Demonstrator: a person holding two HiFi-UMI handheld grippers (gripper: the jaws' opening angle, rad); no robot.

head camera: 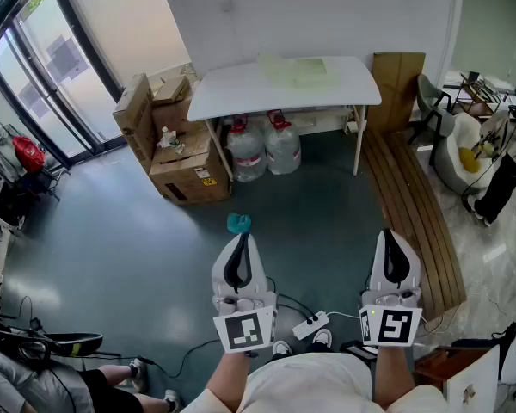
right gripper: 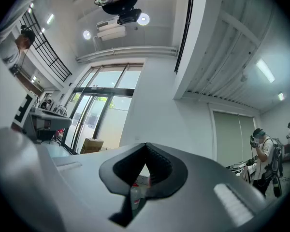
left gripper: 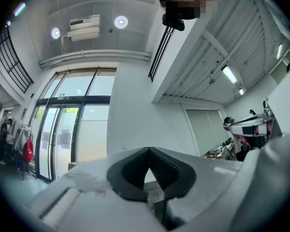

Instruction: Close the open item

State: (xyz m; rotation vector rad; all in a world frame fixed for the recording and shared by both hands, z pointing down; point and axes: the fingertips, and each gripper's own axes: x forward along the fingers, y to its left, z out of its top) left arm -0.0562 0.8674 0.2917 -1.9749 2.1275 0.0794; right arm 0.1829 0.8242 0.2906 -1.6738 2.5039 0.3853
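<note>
Teal flooring runs from glass doors [head camera: 34,76] at far left to a white table [head camera: 241,89] against the back wall. Stacked cardboard boxes [head camera: 193,175] stand just beside the table's left end; the top box [head camera: 159,114], flaps raised, appears to be the open one, though the head view shows little of its inside. Under the table stand 2 water jugs [head camera: 247,149]. A small teal object [head camera: 238,223] lies on the floor in front of them, and wooden planks [head camera: 413,205] lie to the right of the table.

Nearer the camera, a person holds 2 grippers side by side, both well apart from the boxes. The left gripper [head camera: 240,239] has its jaws pressed together with nothing between them, as its own view [left gripper: 149,150] confirms. A white power strip [head camera: 310,325] lies on the floor between the 2. The right gripper [head camera: 394,234] is likewise fully closed and empty [right gripper: 146,145].
</note>
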